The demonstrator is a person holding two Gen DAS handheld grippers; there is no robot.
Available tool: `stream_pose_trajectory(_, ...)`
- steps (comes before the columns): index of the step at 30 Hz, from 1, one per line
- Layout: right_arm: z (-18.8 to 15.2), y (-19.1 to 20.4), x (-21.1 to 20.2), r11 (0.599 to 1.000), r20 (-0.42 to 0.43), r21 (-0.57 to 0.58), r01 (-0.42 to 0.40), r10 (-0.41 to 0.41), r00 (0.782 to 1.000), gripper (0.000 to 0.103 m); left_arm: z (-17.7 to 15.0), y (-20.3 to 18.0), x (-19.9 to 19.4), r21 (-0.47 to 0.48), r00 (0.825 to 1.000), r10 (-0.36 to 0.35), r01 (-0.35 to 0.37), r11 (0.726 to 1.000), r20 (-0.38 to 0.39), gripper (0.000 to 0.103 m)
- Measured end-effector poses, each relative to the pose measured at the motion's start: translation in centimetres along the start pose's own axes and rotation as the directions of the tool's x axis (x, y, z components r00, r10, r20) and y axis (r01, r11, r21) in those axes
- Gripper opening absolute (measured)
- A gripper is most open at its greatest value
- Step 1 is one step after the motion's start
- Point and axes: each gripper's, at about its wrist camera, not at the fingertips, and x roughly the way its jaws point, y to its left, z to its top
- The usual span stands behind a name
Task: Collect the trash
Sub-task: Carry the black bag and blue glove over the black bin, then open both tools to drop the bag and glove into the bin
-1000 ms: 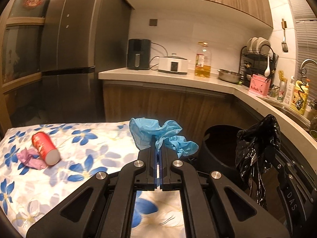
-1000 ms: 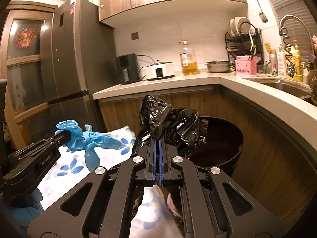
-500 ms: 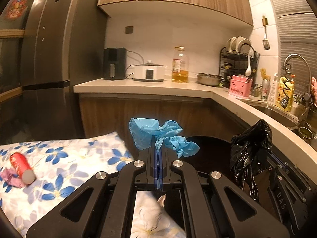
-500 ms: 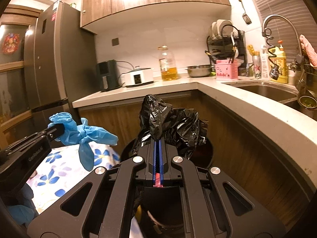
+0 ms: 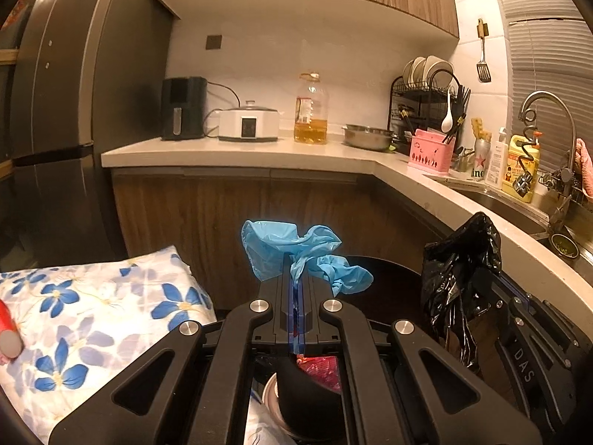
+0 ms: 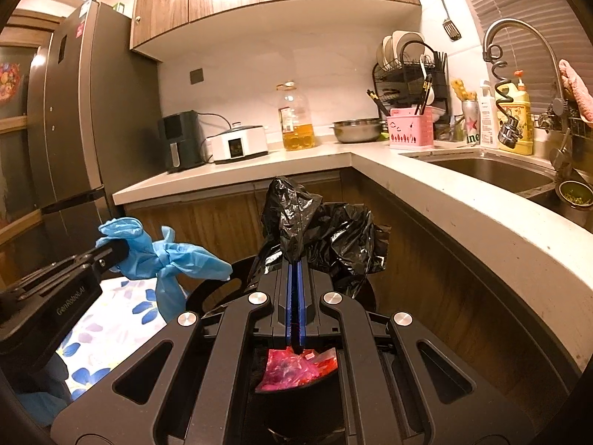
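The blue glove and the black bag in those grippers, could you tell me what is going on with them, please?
A person is collecting trash with two handheld grippers. The left gripper is shut on a crumpled blue glove, and the right gripper is shut on a black bag. Both hang above a dark bin beside the flowered cloth, with pink wrappers already inside. Neither piece has been dropped yet.

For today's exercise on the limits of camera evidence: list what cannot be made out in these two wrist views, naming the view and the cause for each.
- Bin contents, both views: gripper bodies cover most; only pink wrapping shows.
- Red can, left view: cut by the edge.
- Black bag, right view: lower part hidden behind the right gripper.
- Blue glove, left view: pinched part hidden inside the left gripper.
- Bottle labels by the sink: too small.
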Motion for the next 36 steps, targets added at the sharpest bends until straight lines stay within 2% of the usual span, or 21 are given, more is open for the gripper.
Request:
stream_pose_trajectory(13, 0.0, -0.6, 2.9, 1.0, -0.024, 0.009, -0.018, 0.018, 1.0, 0.004, -1.1, -1.0, 3.1, 0.026, 0.997, -0.046, 0.048, 0.999, -0.055, 0.001)
stream_pose_trajectory(17, -0.1, -0.7, 3.4, 1.0, -0.033, 0.007, -0.015, 0.016, 0.999, 0.011, -1.4, -0.9, 3.4, 0.027, 0.997, -0.044, 0.045, 0.999, -0.064, 0.006)
stream_pose_trajectory(19, -0.2, -0.8, 3.4, 1.0, -0.034, 0.011, -0.015, 0.015, 0.999, 0.022, -1.5, -0.7, 3.5, 0.024, 0.997, -0.041, 0.042, 0.999, -0.07, 0.016)
stream_pose_trajectory(21, -0.2, -1.0, 3.4, 1.0, -0.032, 0.019, -0.014, 0.014, 0.999, 0.039, -1.5, -0.5, 3.4, 0.016, 0.997, -0.036, 0.037, 0.999, -0.066, 0.036)
stream_pose_trajectory(23, -0.3, -1.2, 3.3, 1.0, -0.028, 0.026, -0.009, 0.01, 1.0, 0.044, -1.5, -0.2, 3.3, 0.007, 0.997, -0.04, 0.04, 0.999, -0.062, 0.04)
stream_pose_trajectory(28, -0.4, -1.6, 3.1, 0.999, -0.033, 0.037, 0.003, -0.001, 0.999, 0.052, -1.7, 0.5, 3.2, -0.011, 0.997, -0.023, 0.023, 1.0, -0.068, 0.056)
stream_pose_trajectory(30, -0.5, -1.8, 2.9, 0.999, -0.032, 0.044, 0.006, -0.005, 0.999, 0.056, -1.8, 0.5, 3.2, -0.008, 0.997, -0.022, 0.021, 1.0, -0.073, 0.066)
stream_pose_trajectory(36, -0.6, -1.9, 2.5, 0.999, -0.029, 0.051, 0.011, -0.009, 1.0, 0.059, -2.4, 0.4, 3.1, 0.007, 0.995, -0.017, 0.018, 1.0, -0.097, 0.079)
